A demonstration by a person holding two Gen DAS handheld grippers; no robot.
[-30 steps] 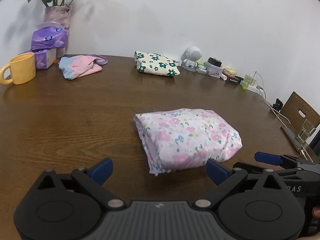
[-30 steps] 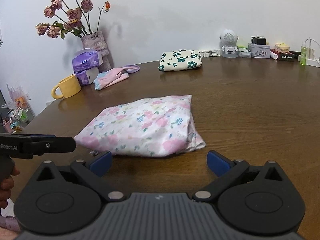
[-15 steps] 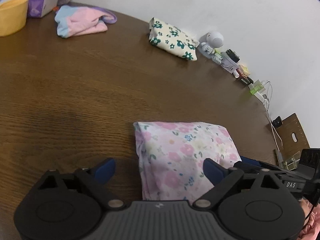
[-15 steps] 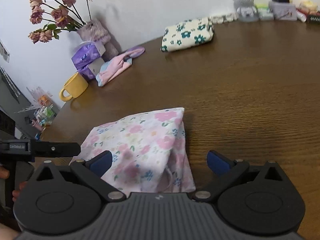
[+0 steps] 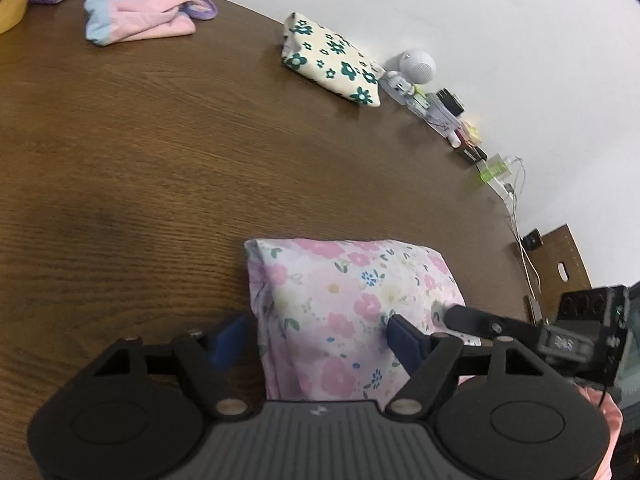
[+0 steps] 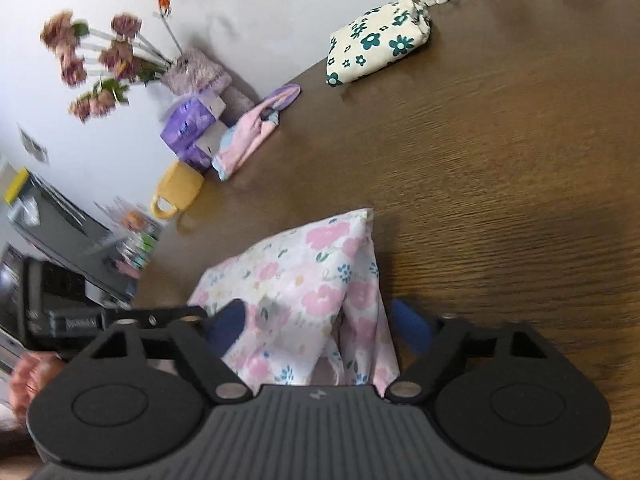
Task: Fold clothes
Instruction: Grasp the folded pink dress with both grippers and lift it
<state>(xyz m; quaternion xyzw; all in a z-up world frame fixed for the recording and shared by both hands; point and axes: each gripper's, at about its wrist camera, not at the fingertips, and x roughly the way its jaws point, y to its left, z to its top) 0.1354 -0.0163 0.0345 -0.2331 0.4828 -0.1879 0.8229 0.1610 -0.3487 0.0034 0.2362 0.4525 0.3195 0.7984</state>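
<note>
A folded pink floral garment [image 5: 340, 292] lies on the brown wooden table [image 5: 160, 140], near its front edge. My left gripper [image 5: 316, 336] straddles the garment's left end, its jaws closing with the cloth between them. One blue pad rests on the fabric and the other stands just beside the cloth's edge. My right gripper [image 6: 318, 322] straddles the right end of the same garment [image 6: 312, 276], also closing, with a small gap still showing at its outer pad. Each gripper's black finger shows in the other's view.
A cream garment with green flowers [image 5: 332, 64] and a pink-and-blue one [image 5: 136, 24] lie folded at the back. A yellow mug [image 6: 178, 190], purple tissue packs [image 6: 192, 128] and a flower vase [image 6: 196, 74] stand at the left. Small gadgets and cables [image 5: 448, 112] line the wall.
Both grippers moved in over the floral garment from its two ends, tilted downward and rolled. Their jaws narrowed around the cloth, which now lies between the pads.
</note>
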